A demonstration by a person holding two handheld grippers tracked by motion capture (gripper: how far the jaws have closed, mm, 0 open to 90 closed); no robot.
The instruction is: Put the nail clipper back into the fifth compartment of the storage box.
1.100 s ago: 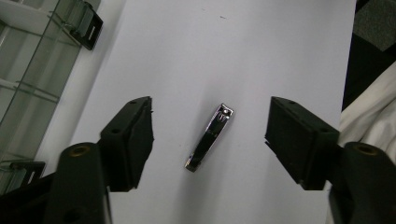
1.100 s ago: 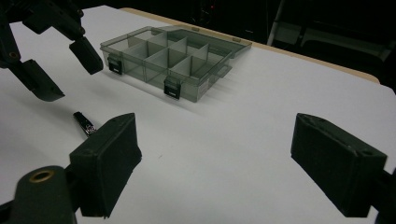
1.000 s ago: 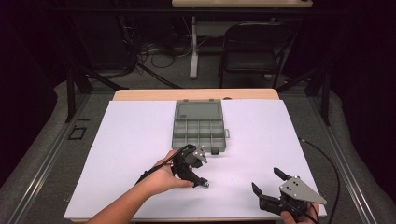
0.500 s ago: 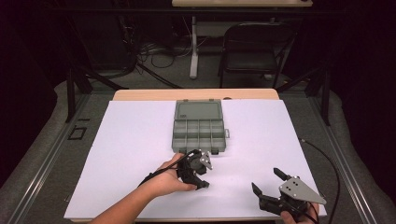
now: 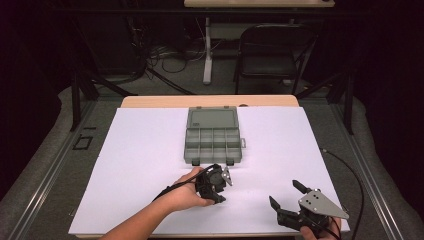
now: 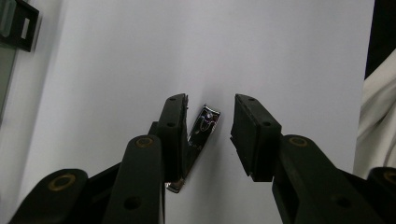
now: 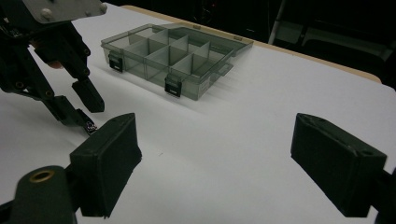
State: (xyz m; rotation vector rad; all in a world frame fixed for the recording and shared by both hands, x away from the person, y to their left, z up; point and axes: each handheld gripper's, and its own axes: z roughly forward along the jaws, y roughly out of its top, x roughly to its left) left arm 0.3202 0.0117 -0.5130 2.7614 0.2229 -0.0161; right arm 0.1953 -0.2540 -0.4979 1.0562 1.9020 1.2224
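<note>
Along my right gripper, its two black padded jaws stand wide apart at the bottom of the frame over the white table sheet. Upper centre sits an open grey translucent plastic compartment box. Upper left, my left gripper points down at the sheet.

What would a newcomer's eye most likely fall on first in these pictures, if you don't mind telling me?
Probably the left tool, low over the white sheet near the front edge, its jaws just closing around a shiny nail clipper that lies on the sheet; one pad is against it, the other still apart. Next, the open grey compartment box at the table's middle, then the right tool with jaws wide open at the front right.
</note>
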